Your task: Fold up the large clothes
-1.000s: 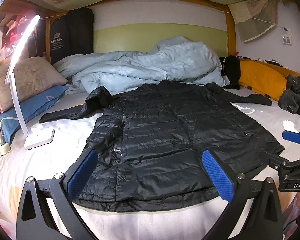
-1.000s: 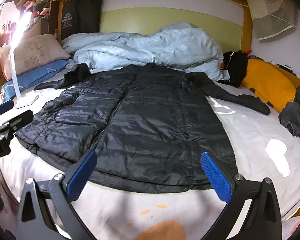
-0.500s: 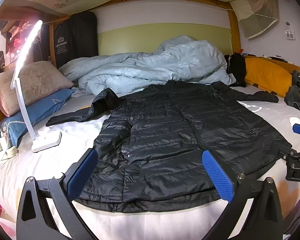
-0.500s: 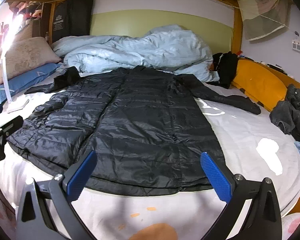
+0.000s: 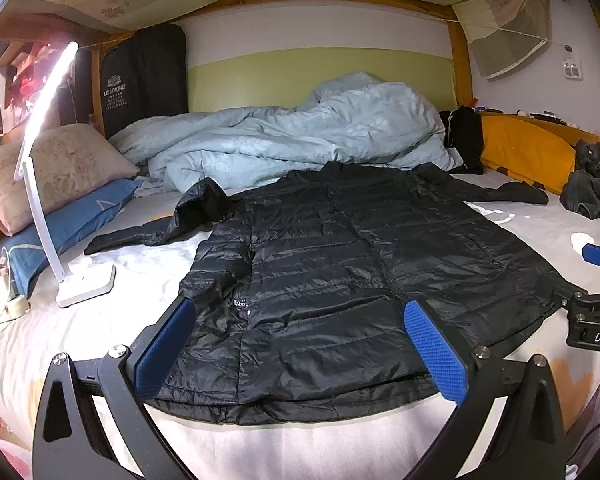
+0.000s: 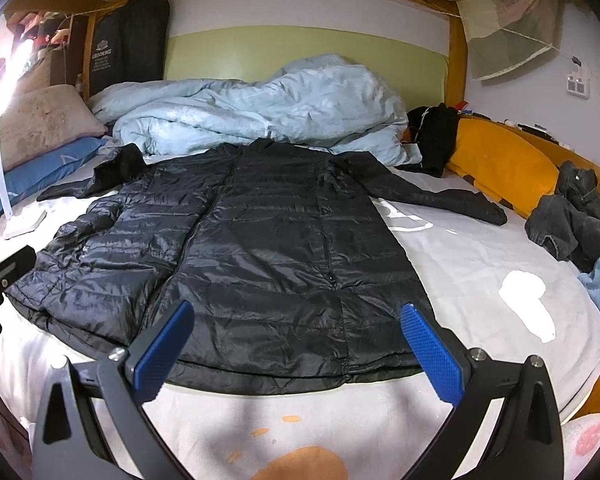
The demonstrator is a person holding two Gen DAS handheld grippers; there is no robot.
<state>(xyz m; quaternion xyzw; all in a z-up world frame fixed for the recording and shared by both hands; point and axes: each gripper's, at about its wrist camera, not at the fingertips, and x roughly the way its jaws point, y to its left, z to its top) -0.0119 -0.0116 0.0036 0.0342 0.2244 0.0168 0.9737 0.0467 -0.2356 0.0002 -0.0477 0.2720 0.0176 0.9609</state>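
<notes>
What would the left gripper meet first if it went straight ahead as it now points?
Most likely the black jacket: the open left gripper is aimed over its hem, nothing between them. Depth is unclear, so it may pass above the hem and land further up.

Recorded as glossy black quilted jacket (image 6: 260, 248), pale blue duvet (image 6: 252, 108), white sheet (image 6: 480, 256) with orange blotches, blue pillow (image 5: 64, 228) under mottled beige pillow (image 5: 56, 168), mustard-yellow cushion (image 6: 500, 164), white lamp (image 5: 40, 216), blue dimpled fingertip pads (image 5: 436, 348) on black frames.
</notes>
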